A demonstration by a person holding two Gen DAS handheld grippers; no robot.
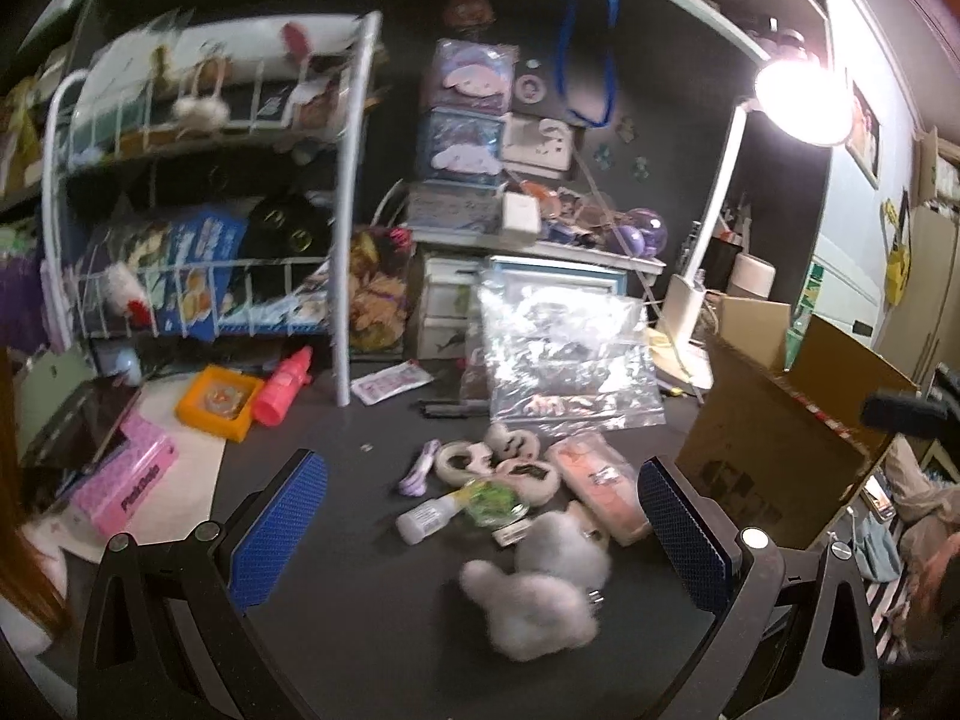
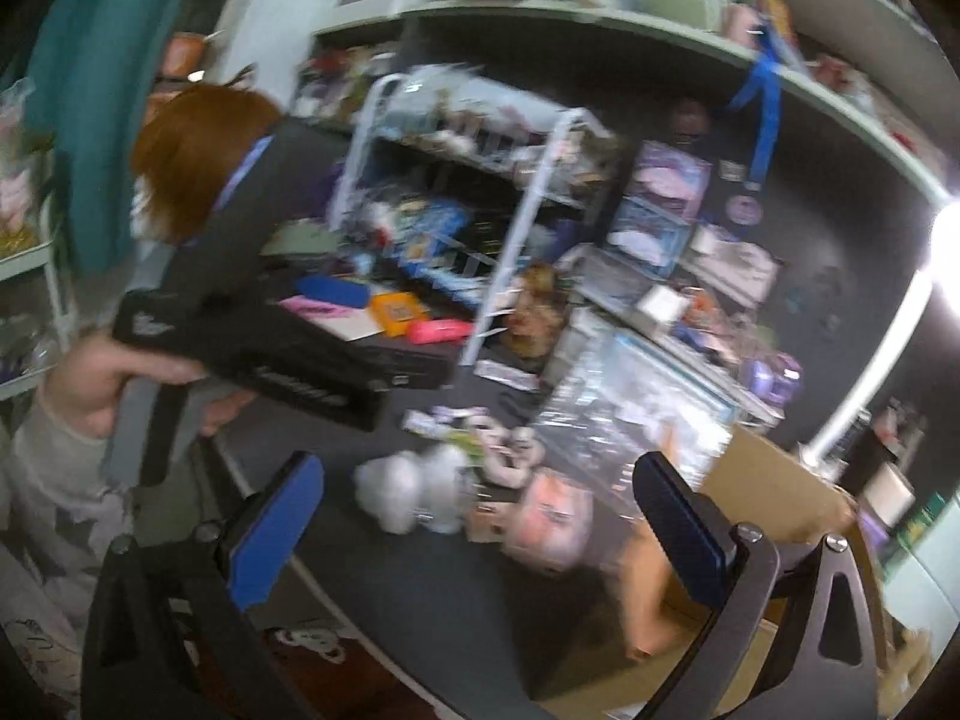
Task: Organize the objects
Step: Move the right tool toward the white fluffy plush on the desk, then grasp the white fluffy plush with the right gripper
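On the dark desk [image 1: 360,600] lies a pile of small items: a fluffy white plush [image 1: 540,588], a small white bottle [image 1: 427,517], a green packet [image 1: 493,501], a pink packet [image 1: 600,489], cream ring-shaped plush pieces [image 1: 498,462] and a purple cord [image 1: 420,469]. My left gripper [image 1: 480,468] hovers open above the pile, with nothing between its blue pads [image 1: 282,531]. A clear zip bag [image 1: 570,354] stands behind the pile. In the blurred right wrist view my right gripper [image 2: 477,462] is open and empty, over the white plush [image 2: 408,486] and the pink packet [image 2: 552,516].
An open cardboard box [image 1: 780,438] stands right of the pile. A white wire rack [image 1: 210,180], an orange tray [image 1: 219,399], a pink bottle [image 1: 285,387] and a pink box [image 1: 126,492] fill the left. A lit desk lamp [image 1: 804,96] glares. A hand [image 2: 90,384] holds the left gripper's body [image 2: 288,354].
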